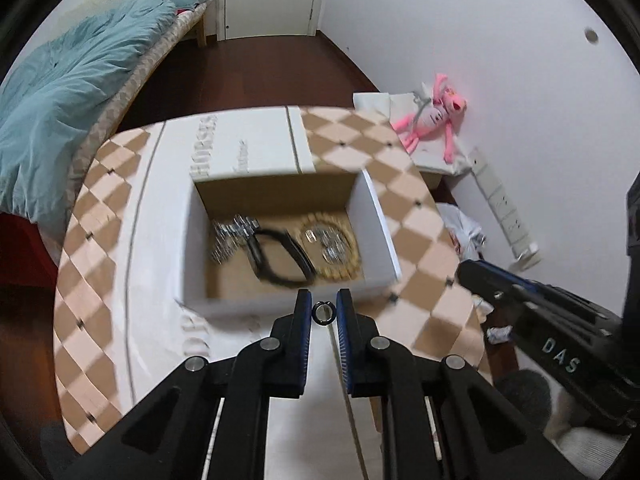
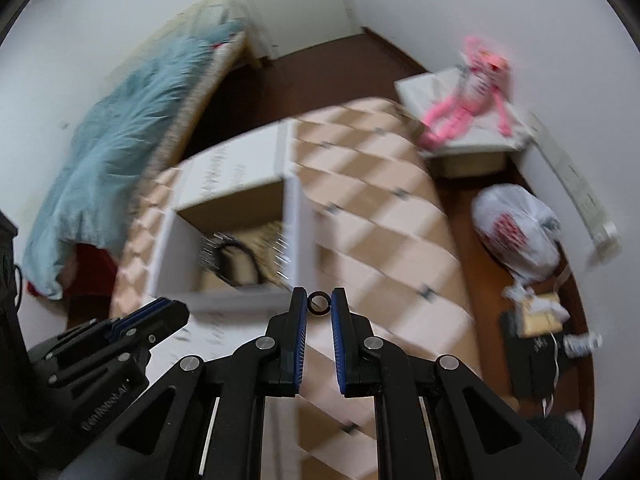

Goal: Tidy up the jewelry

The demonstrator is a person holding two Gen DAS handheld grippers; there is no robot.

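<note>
**Open box straight ahead of the left tool**

The left tool (image 1: 323, 304) holds its tips a narrow gap apart, with a small black ring (image 1: 322, 313) in the gap. I cannot tell whether it is clamped. The right tool (image 2: 319, 300) looks the same.

Just above the left tips, at frame centre, is the white box (image 1: 384, 220) on the checkered desk (image 1: 420, 240). In it lie a black band (image 1: 276, 256), a gold chain (image 1: 340, 268) and silver pieces (image 1: 230, 236).

From the right tool the box lies up and left, so the left one is likely better lined up. Both tilt down over the desk.
</note>
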